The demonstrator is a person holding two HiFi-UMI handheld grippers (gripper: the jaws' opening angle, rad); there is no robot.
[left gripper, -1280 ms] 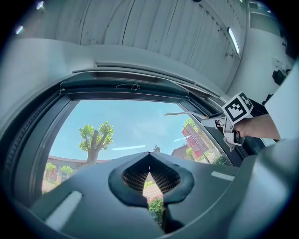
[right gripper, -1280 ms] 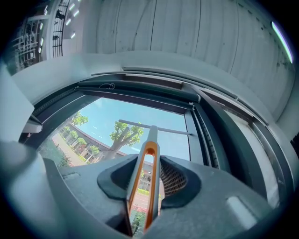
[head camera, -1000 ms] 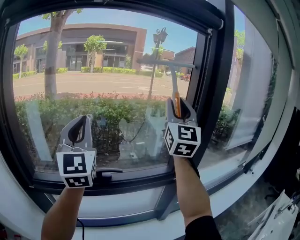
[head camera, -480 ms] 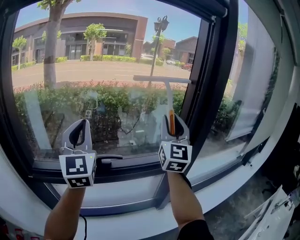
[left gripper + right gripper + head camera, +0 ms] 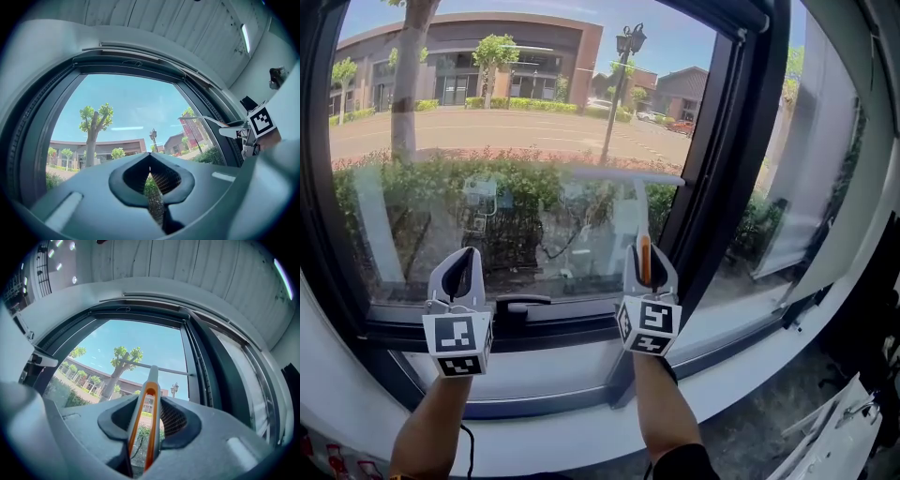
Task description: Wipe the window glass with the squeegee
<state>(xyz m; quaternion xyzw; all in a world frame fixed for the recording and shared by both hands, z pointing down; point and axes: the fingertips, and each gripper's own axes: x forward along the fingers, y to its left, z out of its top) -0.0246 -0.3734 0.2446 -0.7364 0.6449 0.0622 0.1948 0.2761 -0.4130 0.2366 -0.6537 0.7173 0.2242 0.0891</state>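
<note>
Right gripper clamps squeegee handle, base hidden; blade seemingly on window glass. Left gripper closed, empty.

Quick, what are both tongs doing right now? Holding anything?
Left tongs: shut, nothing between them.
Right tongs: shut on the squeegee, gripping its handle.

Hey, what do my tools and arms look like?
The left tool and right tool are grey plastic with curved jaws, black mesh-textured pads and a white cube bearing black square markers. A dark sleeve edge shows on the right arm; a thin black cable hangs by the left.
</note>
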